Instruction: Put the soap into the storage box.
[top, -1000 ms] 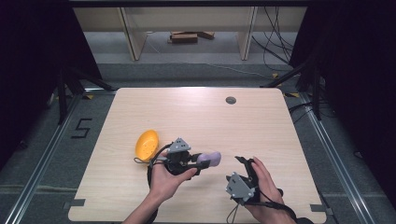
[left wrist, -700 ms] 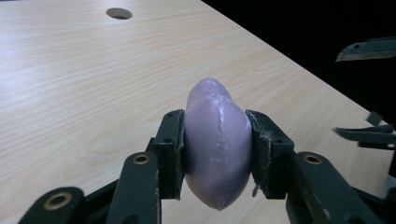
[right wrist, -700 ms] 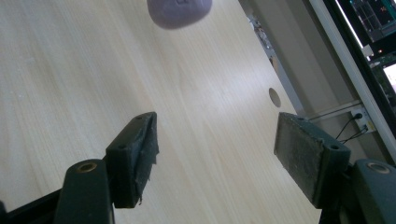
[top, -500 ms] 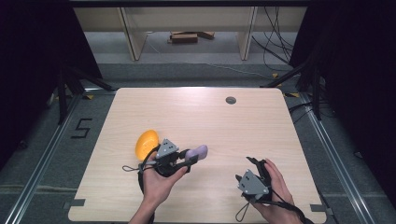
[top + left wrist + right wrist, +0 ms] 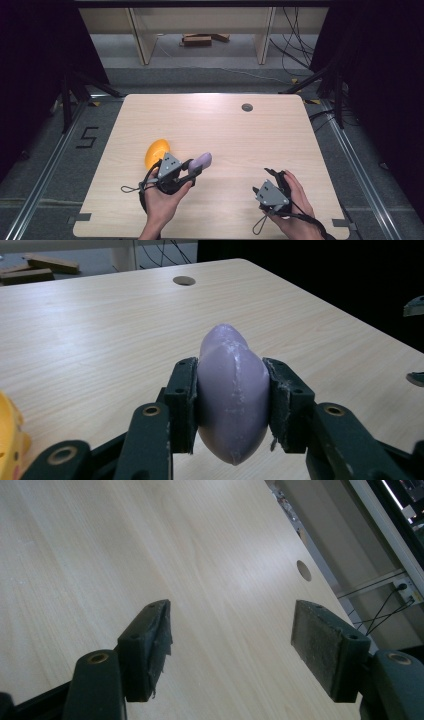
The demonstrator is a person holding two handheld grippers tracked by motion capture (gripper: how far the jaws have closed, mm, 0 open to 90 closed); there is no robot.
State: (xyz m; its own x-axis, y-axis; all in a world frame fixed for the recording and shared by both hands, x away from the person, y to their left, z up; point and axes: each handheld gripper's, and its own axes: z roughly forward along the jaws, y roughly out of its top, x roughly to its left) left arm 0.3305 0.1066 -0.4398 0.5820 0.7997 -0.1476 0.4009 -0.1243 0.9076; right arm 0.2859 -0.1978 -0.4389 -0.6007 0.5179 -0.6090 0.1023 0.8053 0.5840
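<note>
Only readable mark: a "5" point(image 5: 88, 137) in dark tape on the grey floor point(image 5: 45, 150), just off the bench's point(image 5: 280, 145) left edge, about level with its middle. No legible text, labels or brand marks on the bench itself, and none elsewhere.

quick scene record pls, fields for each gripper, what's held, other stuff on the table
left gripper: shut, fingers pressed on both sides of the purple object
held object: purple object, smooth, rounded, lifted off the table
right gripper: open, nothing between its fingers, over bare wood
other item: orange object on the table, beside the left gripper
surface: wooden table with a round hole near the far edge
</note>
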